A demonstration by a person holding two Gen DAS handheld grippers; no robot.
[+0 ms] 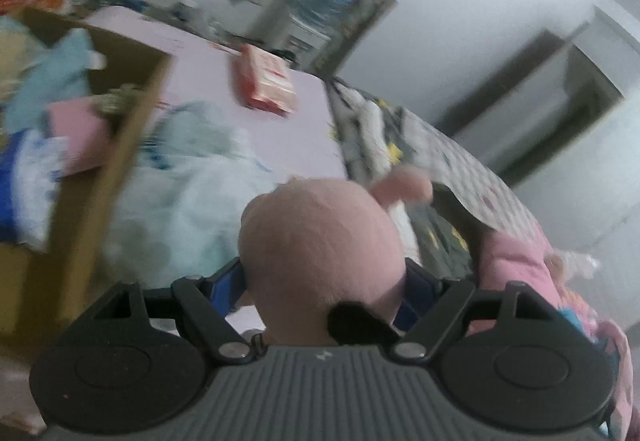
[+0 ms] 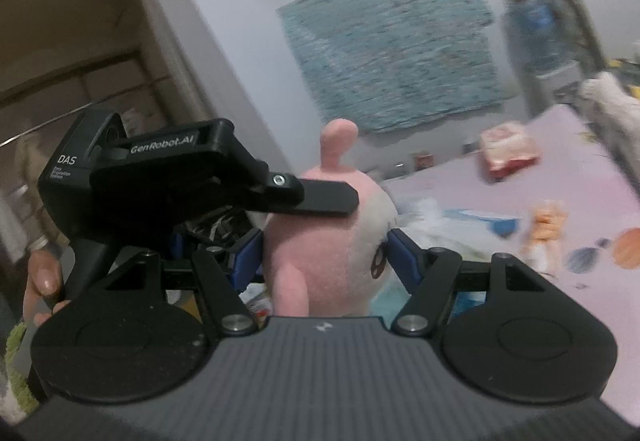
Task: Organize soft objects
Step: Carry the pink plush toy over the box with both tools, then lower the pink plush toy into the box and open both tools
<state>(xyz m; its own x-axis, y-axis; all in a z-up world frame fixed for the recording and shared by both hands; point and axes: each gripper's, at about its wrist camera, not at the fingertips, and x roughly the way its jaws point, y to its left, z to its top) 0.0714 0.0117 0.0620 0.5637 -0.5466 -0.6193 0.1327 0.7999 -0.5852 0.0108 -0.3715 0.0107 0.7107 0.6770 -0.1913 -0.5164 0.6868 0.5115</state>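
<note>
1. Left gripper [image 1: 324,281] clamped on the round pink head of a plush toy [image 1: 320,241], blue pads pressed against both sides.
2. Right gripper [image 2: 324,253] closed on the same plush toy [image 2: 332,241], pads squeezing its pink-and-white body from either side; left gripper [image 2: 320,205] visible there too, one finger lying across the toy's top.
3. Plush toy held up between both tools, above the near part of the pink bed [image 1: 304,121], not resting on anything.
4. Probably light and very squashy: gives under the pads, so a grip across the fat middle or head looks safer than on the thin ear [image 2: 340,145], which would likely flop or slip out.
5. Fuzzy cloth surface, likely not slippery, nothing breakable.
6. Cardboard box [image 1: 132,129] at the left edge of the bed, already holding soft cloth items; seems the likely drop place.
7. White fluffy bundle [image 1: 192,201] just beside the box; red packet [image 1: 268,81] farther back on the bed.
</note>
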